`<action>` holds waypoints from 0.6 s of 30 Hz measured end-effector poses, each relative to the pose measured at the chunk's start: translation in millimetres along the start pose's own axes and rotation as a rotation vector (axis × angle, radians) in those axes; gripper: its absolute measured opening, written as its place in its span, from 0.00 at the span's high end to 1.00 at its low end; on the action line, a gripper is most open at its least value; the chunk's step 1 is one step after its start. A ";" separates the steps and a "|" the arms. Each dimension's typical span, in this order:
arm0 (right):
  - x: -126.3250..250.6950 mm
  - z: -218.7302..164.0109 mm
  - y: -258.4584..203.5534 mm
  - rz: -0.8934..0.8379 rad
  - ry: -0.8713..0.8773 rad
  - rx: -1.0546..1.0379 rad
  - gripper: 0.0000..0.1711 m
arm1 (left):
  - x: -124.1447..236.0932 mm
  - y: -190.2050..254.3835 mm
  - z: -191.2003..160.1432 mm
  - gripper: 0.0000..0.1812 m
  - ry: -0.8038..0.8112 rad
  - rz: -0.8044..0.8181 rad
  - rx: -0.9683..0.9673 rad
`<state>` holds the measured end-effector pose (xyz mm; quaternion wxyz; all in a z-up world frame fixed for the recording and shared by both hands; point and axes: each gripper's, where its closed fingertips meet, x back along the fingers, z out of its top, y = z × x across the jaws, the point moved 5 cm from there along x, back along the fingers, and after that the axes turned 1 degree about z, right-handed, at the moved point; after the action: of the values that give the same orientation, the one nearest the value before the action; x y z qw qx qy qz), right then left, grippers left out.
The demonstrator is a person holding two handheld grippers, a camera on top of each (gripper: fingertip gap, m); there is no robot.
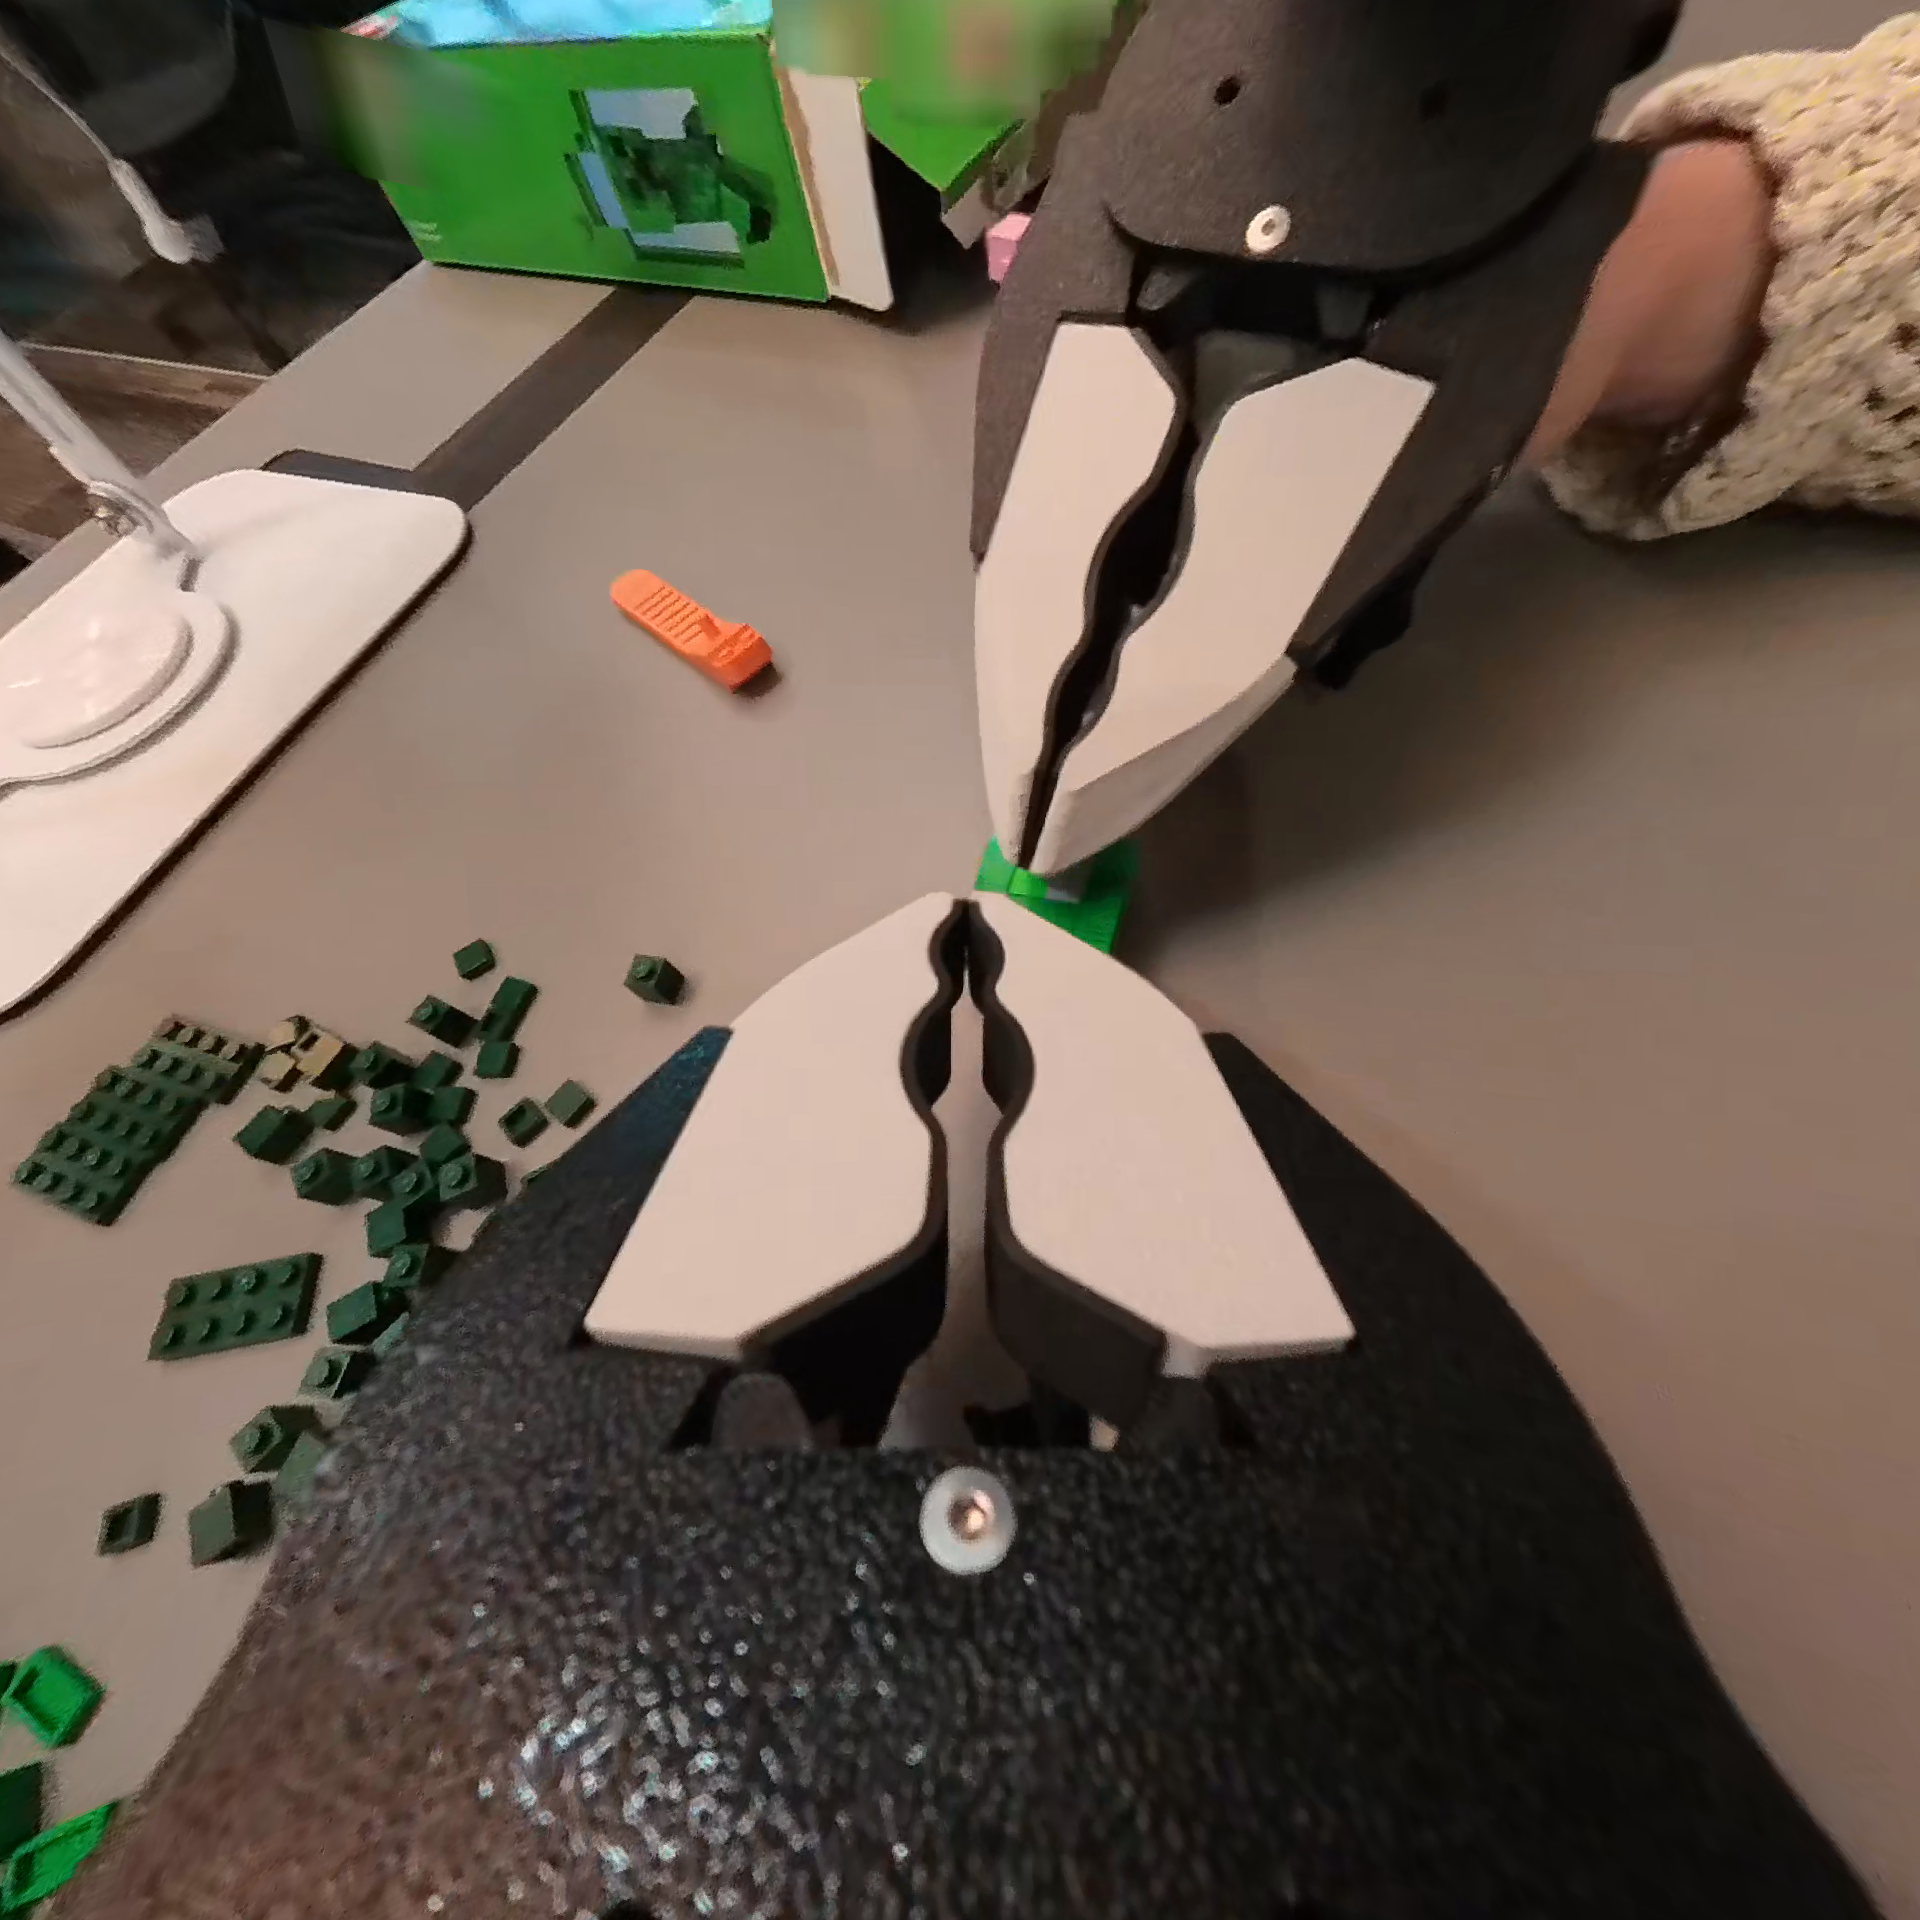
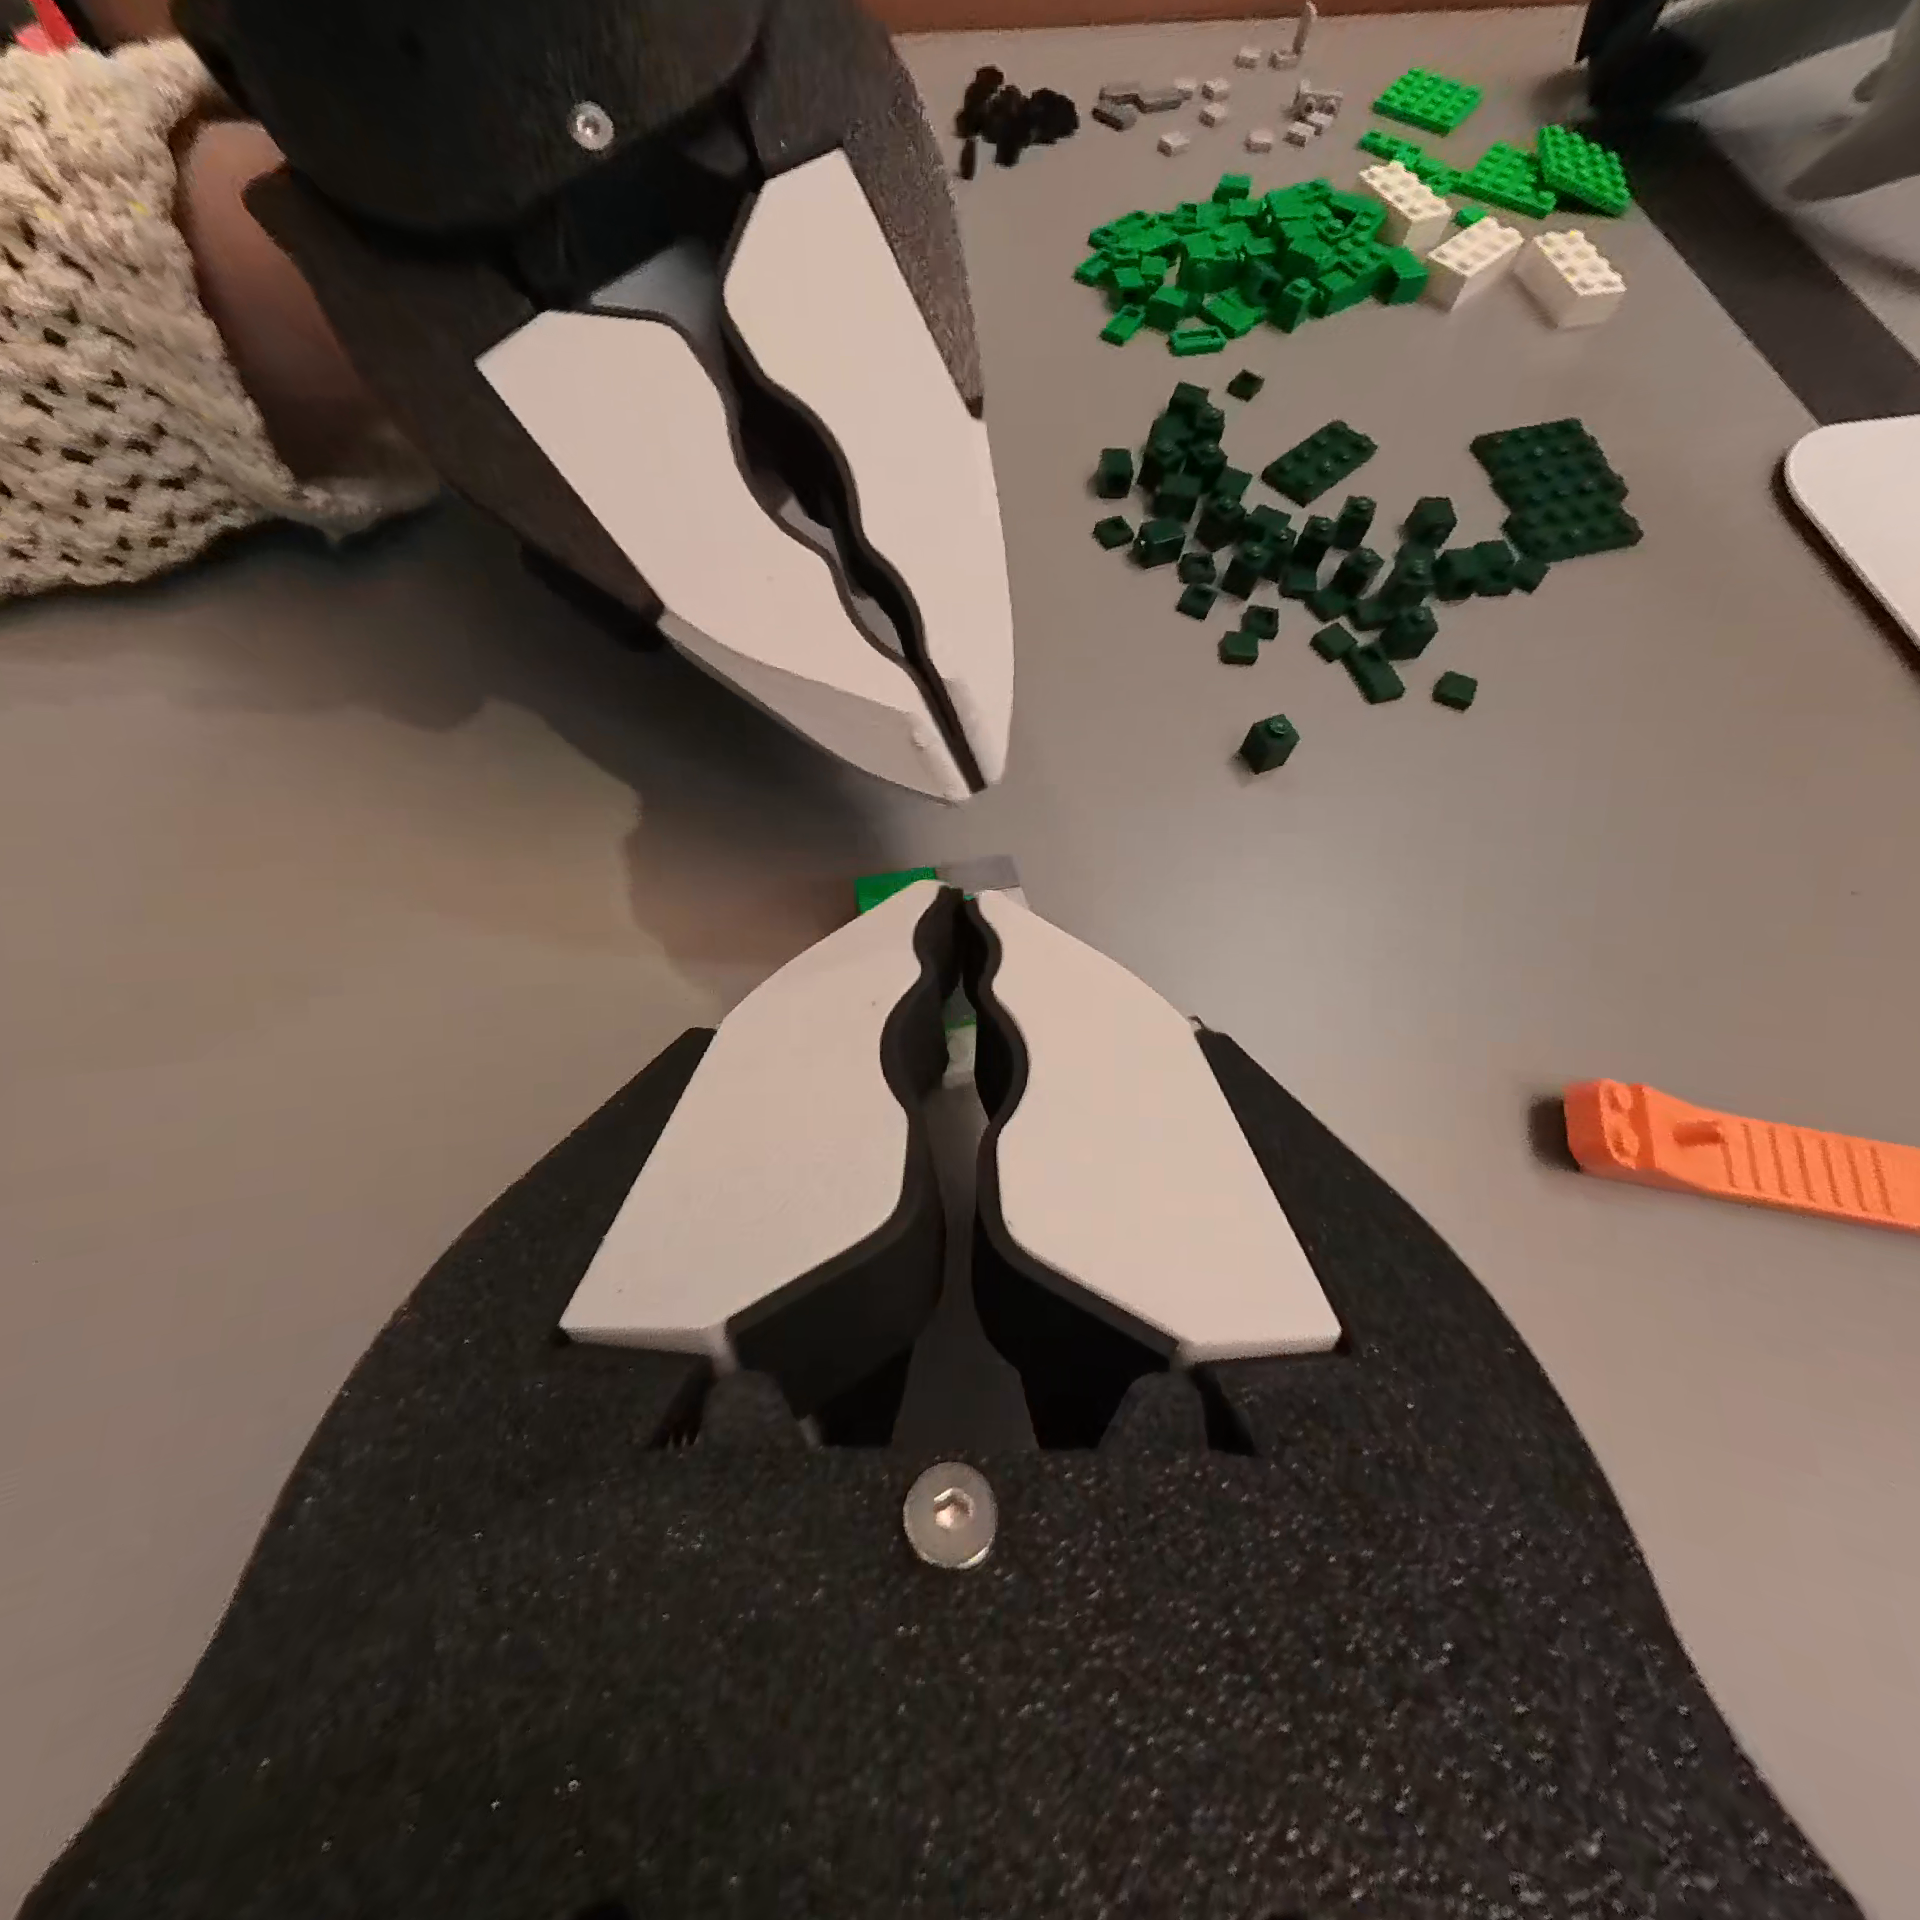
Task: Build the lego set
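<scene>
Left gripper [image 1: 964, 906] pale wavy-edged fingers pressed together, tips just beside small bright green build [image 1: 1101, 904] on smooth grey worktop [image 1: 1455, 1039]. Right gripper [image 2: 961, 896] also closed, tips touching build; grip on it unclear. Dark green studded bricks [image 1: 384, 1143] scattered left. Orange ribbed separator tool [image 1: 691, 629] farther off.

No writing can be made out anywhere. The one likely carrier, the green cardboard box [image 1: 613, 177] at the far edge of the table [image 1: 1455, 1039], shows a small pale mark low on its face (too blurred to read), and part of the box lies under a mosaic patch.
</scene>
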<state>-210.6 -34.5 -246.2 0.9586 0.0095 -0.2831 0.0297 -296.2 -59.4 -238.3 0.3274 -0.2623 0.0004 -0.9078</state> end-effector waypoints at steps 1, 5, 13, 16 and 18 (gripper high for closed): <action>0.9 -0.3 1.3 0.003 0.004 -0.006 1.00 | -0.2 0.5 0.6 1.00 0.005 -0.013 0.005; -3.0 -3.1 0.7 0.019 -0.039 0.014 1.00 | -2.6 -0.3 -2.5 1.00 -0.017 -0.028 0.017; -0.5 3.7 7.1 0.004 0.032 0.004 1.00 | 6.9 -3.1 2.5 0.92 0.047 -0.019 0.051; 9.8 8.0 13.0 -0.003 0.126 -0.043 1.00 | 0.3 1.2 1.3 0.68 0.008 -0.055 0.036; 13.9 7.9 15.9 -0.012 0.148 -0.046 1.00 | -6.9 3.3 -1.5 0.63 -0.056 -0.064 -0.004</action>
<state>-204.2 -18.2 -232.0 0.9770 -0.0133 -0.2122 0.0182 -290.4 -58.1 -243.5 0.2975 -0.2880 -0.0153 -0.9101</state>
